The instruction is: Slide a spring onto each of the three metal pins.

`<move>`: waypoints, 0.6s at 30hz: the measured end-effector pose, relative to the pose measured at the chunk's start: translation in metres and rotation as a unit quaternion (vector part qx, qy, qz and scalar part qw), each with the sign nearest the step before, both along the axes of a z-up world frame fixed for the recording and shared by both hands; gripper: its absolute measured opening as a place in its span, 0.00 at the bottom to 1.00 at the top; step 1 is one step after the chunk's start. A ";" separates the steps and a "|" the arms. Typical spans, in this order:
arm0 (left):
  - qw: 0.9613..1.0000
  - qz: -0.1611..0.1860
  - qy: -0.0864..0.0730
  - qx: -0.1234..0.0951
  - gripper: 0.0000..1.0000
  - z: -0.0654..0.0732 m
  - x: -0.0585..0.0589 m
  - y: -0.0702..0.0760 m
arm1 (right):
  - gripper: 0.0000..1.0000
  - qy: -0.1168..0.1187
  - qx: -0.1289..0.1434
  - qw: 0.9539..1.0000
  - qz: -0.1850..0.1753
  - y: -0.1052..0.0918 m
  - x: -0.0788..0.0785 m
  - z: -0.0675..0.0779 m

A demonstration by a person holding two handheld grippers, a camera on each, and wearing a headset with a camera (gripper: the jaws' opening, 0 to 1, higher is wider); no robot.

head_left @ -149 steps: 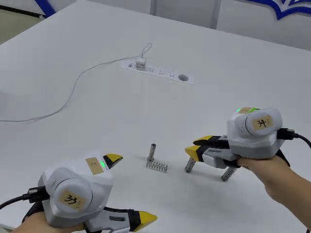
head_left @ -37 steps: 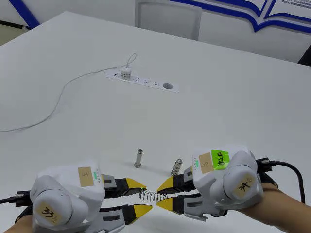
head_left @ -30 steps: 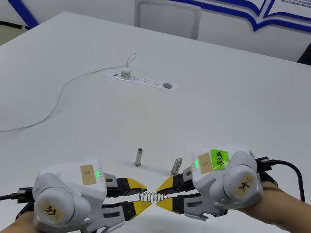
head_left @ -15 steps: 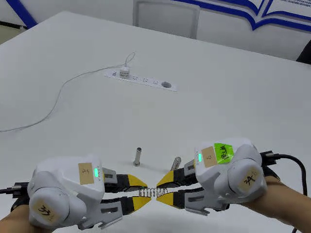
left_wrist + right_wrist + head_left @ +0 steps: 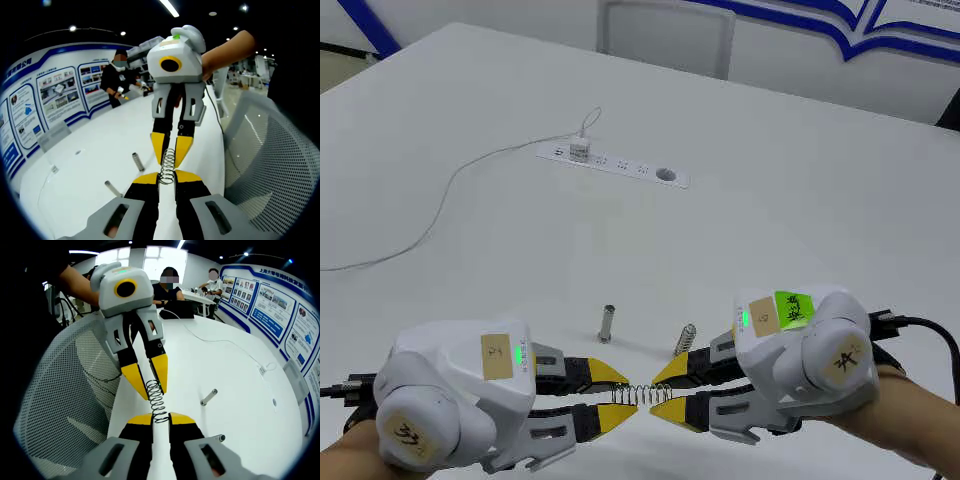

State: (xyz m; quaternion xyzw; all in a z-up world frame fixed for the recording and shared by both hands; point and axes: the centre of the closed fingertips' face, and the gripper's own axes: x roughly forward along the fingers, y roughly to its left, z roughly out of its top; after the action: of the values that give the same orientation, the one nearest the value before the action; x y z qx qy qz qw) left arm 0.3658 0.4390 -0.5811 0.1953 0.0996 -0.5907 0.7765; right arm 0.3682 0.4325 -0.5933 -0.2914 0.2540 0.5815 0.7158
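Observation:
A small coil spring [image 5: 642, 393] hangs level between my two grippers, low over the white table [image 5: 770, 220]. My left gripper [image 5: 618, 391] is shut on its left end and my right gripper [image 5: 666, 388] on its right end. In the left gripper view the spring [image 5: 168, 162] runs from my own jaws up to the right gripper [image 5: 170, 146]. In the right gripper view the spring [image 5: 156, 400] runs up to the left gripper [image 5: 148, 380]. Just beyond the tips stand a bare metal pin [image 5: 608, 323] and a pin wearing a spring [image 5: 686, 340].
A white power strip [image 5: 630, 168] with a plug [image 5: 581, 150] lies further back, its cable [image 5: 450, 195] trailing off to the left. A mesh chair [image 5: 270, 150] stands off the table's near edge. People stand and sit at the far tables.
The left jaws, wider a second ago, have closed on the spring's left end. The right gripper has shifted slightly right, and the spring now spans the gap between both tips.

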 end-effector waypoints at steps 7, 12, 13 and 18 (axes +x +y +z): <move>1.000 0.002 -0.004 0.010 0.10 -0.003 0.000 0.001 | 0.12 0.019 0.037 0.999 0.000 0.005 -0.004 0.014; 1.000 0.009 -0.002 0.010 0.10 -0.004 0.001 0.003 | 0.11 0.032 0.058 0.998 -0.002 0.010 -0.007 0.019; 1.000 0.011 0.000 0.010 0.10 -0.004 0.001 0.004 | 0.11 0.037 0.065 0.997 -0.001 0.012 -0.008 0.020; 1.000 0.014 0.007 0.009 0.10 -0.007 -0.003 0.004 | 0.11 0.048 0.093 0.994 0.003 0.023 -0.012 0.030</move>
State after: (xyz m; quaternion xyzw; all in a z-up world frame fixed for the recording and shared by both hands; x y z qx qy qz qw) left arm 0.3629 0.4433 -0.5881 0.1965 0.1128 -0.5806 0.7820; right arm 0.3560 0.4551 -0.5636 -0.1957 0.2323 0.6182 0.7250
